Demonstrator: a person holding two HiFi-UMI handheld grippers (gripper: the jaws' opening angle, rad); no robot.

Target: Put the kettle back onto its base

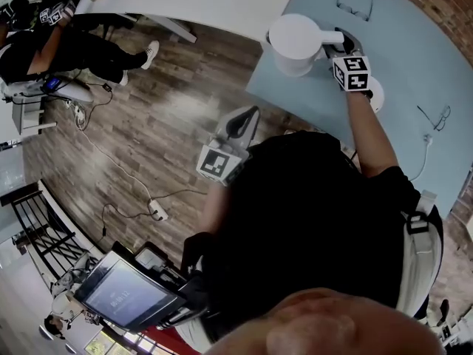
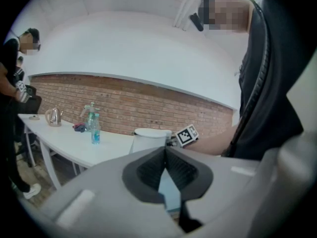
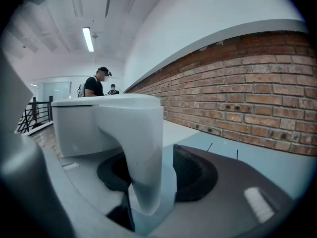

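Between the jaws of the right gripper (image 3: 154,172) the white handle (image 3: 143,148) of the kettle (image 1: 294,44) is seen to stand. A strip of worktop (image 1: 414,58) can be made out between the handle and the jaw on the right of the right gripper view, so the pads are not judged to be pressing yet: the jaws stand apart around the handle, with no grip made. The handle has been approached from the side and nearly level, presumably so that the kettle can be lifted upright without tipping.

The kettle itself appears to rest upright near the edge of the pale blue worktop. Just beside the right gripper, partly hidden under the forearm in the head view, a white disc (image 1: 378,95) is seen; it is taken to be the base. The kettle is therefore still off its base, and a grip and a short carry are judged to be left.

The jaws of the left gripper (image 2: 165,157) are closed tip to tip, with nothing between them. That gripper is held close to the body, over the wooden floor (image 1: 170,109), apparently kept clear because one gripper suffices.
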